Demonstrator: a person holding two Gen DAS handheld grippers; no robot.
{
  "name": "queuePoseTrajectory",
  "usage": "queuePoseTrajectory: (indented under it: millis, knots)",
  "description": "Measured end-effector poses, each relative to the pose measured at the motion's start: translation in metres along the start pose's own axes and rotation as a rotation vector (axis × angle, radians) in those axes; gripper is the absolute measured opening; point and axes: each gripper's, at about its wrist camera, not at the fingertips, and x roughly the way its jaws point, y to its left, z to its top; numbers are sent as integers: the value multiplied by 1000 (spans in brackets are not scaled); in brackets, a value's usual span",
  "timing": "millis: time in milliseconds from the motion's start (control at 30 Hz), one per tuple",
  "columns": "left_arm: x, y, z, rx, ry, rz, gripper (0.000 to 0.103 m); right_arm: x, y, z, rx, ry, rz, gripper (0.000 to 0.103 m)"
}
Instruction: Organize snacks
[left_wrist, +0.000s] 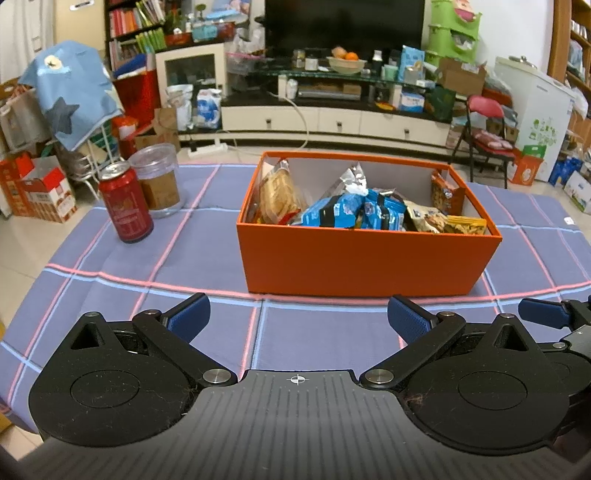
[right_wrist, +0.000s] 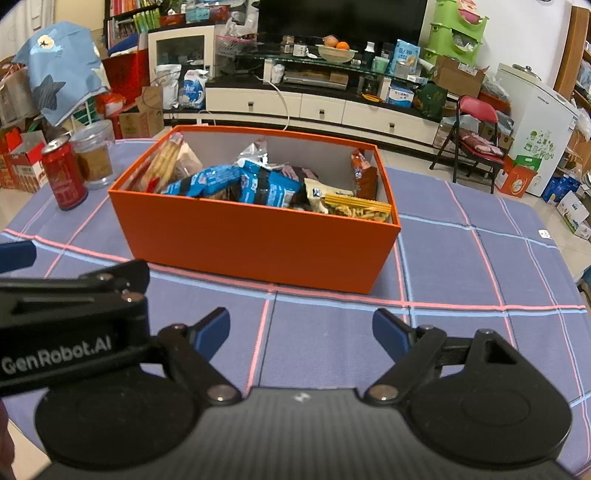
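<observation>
Orange box (left_wrist: 365, 258) of snacks beyond both wide-open, empty hand-held grippers (left_wrist: 297, 319) (right_wrist: 301, 332); only the right view shows "GenRobot.AI" lettering

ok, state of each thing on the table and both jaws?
orange box: lid off, full of snack packets
red can: upright, tab unlifted
clear jar: upright, lid on
left gripper: jaws open, empty
right gripper: jaws open, empty

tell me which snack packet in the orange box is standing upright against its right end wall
The orange-red packet at the orange cardboard box's far right corner. It stands on end against the wall, while the blue packets and the yellow-striped packet lie flat in the pile.
</observation>
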Motion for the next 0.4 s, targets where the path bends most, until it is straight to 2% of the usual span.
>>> queuePoseTrajectory:
  millis: [200,300,400]
  knots:
    - [0,1,0,-6,6,-9,86,0,0,0,-1,-1,2,85]
    - [-3,1,-2,0,-13,-2,82,0,3,-1,-7,-2,4,85]
    - [-4,-1,-3,22,-29,10,82,1,3,-1,-11,1,5,85]
